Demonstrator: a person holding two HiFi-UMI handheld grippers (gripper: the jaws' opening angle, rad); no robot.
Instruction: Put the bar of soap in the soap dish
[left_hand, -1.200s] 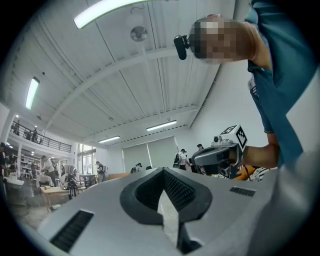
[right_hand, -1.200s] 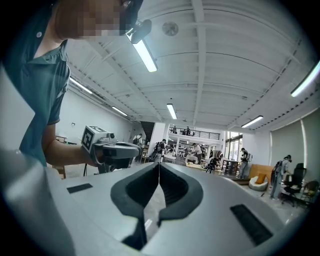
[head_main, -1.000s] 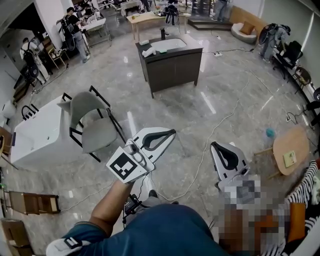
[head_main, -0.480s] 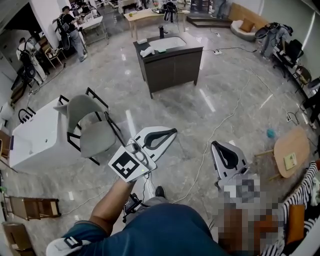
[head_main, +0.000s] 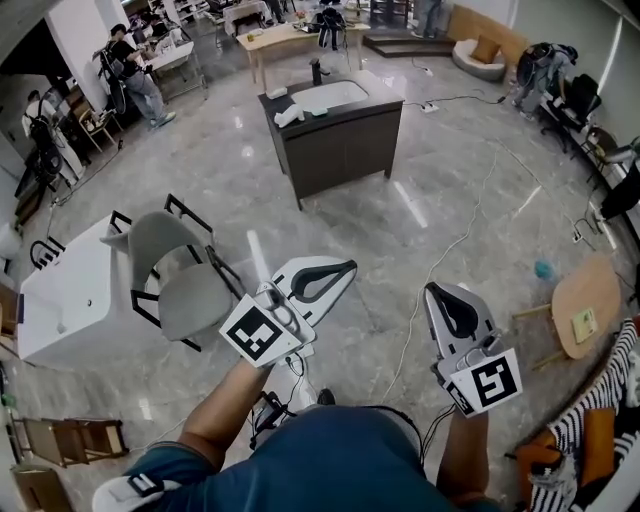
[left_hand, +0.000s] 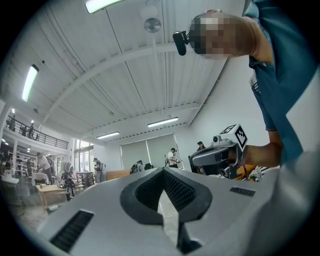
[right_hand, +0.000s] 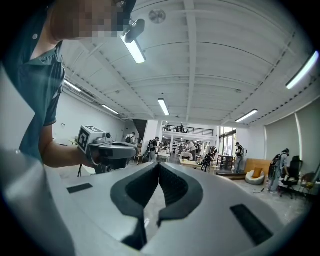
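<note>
Pointing ahead over the marble floor (head_main: 450, 190), the left gripper (head_main: 345, 267) and the right gripper (head_main: 432, 291) both have their jaws pressed together, nothing between them. Well ahead stands a dark sink cabinet (head_main: 345, 150). Small pale items (head_main: 288, 112) lie on its top beside the basin (head_main: 335, 94), too small to tell as soap or dish.

Open marble floor (head_main: 330, 215) lies between the left gripper (head_main: 343, 269), the right gripper (head_main: 436, 291) and the sink cabinet (head_main: 340, 145) (the one large obstacle straight ahead). A grey chair (head_main: 180, 270) and a white bathtub (head_main: 70, 280) bound the left; a floor cable (head_main: 455, 243) and a round wooden table (head_main: 585, 300) bound the right.
</note>
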